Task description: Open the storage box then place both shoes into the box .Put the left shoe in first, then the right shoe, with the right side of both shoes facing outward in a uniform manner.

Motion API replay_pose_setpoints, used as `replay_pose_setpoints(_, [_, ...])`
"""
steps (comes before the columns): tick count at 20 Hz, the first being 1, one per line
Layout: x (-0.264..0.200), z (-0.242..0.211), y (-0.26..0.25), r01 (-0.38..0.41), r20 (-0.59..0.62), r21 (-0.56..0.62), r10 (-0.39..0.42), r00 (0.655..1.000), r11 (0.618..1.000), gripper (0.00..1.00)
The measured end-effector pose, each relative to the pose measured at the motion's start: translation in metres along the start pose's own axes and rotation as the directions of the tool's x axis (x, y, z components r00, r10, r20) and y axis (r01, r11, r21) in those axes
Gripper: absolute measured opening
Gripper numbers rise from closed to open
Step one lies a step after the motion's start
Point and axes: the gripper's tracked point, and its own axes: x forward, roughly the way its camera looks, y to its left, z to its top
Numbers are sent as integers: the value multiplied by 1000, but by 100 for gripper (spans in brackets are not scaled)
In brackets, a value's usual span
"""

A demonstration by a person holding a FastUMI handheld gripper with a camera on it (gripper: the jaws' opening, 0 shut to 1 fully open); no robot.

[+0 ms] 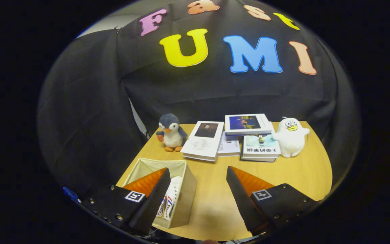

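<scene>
At the bottom of the frame, the gripper hung above the wooden table with its two fingers spread wide apart, holding nothing; bare tabletop showed in the gap between them. The left finger stood over the open storage box, a pale, cloth-sided container sitting at the lower left of the table with no lid over its top. Inside the box, partly hidden behind that finger, lay a white shoe with red and blue markings along its side; how it was turned could not be told. The right finger stood over empty table, well apart from the box.

Beyond the fingers, toward the middle of the frame, a row of things lined the far edge of the table. Left of centre stood a small penguin plush, upright and facing forward. Just beside it lay a white book with a portrait on its cover, resting on some loose papers. Right of that sat a stack of books, the upper one with a dark blue picture on its cover. A white duck plush stood touching the right side of the stack. Behind the table, across the upper part of the frame, hung the black cloth wall.
</scene>
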Motion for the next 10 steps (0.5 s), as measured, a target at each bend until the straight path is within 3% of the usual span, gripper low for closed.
replay_pose_setpoints(6, [-46,12,-81,123,96,20,-124,988,992,99])
replay_pose_setpoints(10, [-80,18,-131,205,190,17,-204,960,979,99])
